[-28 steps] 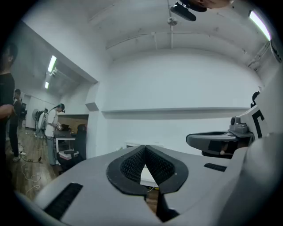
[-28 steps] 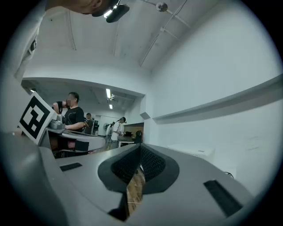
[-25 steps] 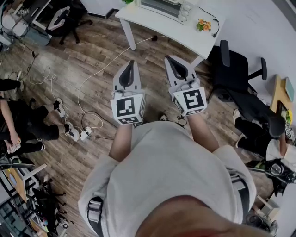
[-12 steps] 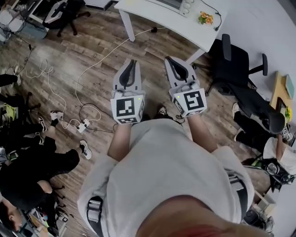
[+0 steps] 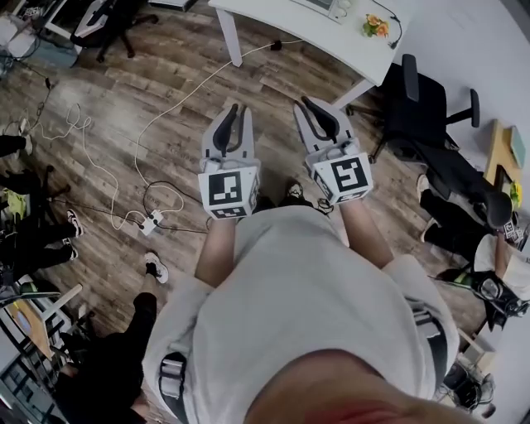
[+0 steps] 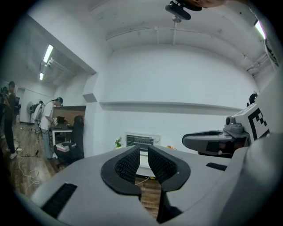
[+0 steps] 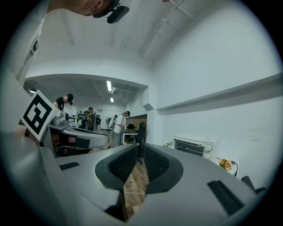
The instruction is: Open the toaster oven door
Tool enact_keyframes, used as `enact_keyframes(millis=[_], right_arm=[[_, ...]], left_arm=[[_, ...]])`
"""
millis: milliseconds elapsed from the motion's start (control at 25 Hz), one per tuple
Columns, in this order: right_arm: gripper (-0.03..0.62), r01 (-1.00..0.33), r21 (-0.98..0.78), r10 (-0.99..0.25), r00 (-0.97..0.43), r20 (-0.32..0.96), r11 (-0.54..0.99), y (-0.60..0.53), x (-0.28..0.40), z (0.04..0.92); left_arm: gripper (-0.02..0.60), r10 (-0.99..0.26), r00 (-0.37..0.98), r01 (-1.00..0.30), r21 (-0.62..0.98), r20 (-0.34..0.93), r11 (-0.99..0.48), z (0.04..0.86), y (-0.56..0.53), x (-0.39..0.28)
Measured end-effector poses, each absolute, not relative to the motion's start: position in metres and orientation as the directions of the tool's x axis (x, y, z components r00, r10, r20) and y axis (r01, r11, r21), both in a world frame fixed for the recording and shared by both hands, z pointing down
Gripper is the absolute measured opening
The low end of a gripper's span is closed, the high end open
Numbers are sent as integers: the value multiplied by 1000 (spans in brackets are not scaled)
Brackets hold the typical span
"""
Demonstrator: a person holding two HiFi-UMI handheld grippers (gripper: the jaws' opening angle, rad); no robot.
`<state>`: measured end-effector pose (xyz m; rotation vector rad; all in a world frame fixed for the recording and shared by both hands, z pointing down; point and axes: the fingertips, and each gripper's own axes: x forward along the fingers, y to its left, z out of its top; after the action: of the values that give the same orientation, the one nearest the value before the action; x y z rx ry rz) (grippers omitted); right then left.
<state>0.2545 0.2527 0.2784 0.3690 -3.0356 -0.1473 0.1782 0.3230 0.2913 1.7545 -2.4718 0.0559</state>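
The white toaster oven [image 5: 328, 6] stands on a white table [image 5: 277, 26] at the top edge of the head view, door closed as far as I can tell. It shows small and far off in the left gripper view [image 6: 142, 140] and the right gripper view [image 7: 192, 145]. My left gripper [image 5: 233, 110] and right gripper [image 5: 309, 103] are held side by side in the air above the wood floor, well short of the table. Both pairs of jaws are opening, a narrow gap showing between the pads [image 6: 128, 162] [image 7: 121, 164], with nothing between them.
A small pot of orange flowers [image 5: 374, 26] sits on the table beside the oven. A black office chair [image 5: 424, 103] stands right of the table. A white cable and power strip [image 5: 151, 222] lie on the floor at left. People stand or sit at both sides.
Both grippers' jaws have parted slightly from shut. The table and oven have slid toward the top edge of the head view. The people at the left have shifted.
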Motion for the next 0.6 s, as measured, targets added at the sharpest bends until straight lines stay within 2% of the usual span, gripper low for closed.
enact_keyframes(millis=[600], right_arm=[[55,-258,101,-269,-955,122,961,273,208,302]], left_arm=[[52,-940,-310,-941,93,145,325,321,356,123]])
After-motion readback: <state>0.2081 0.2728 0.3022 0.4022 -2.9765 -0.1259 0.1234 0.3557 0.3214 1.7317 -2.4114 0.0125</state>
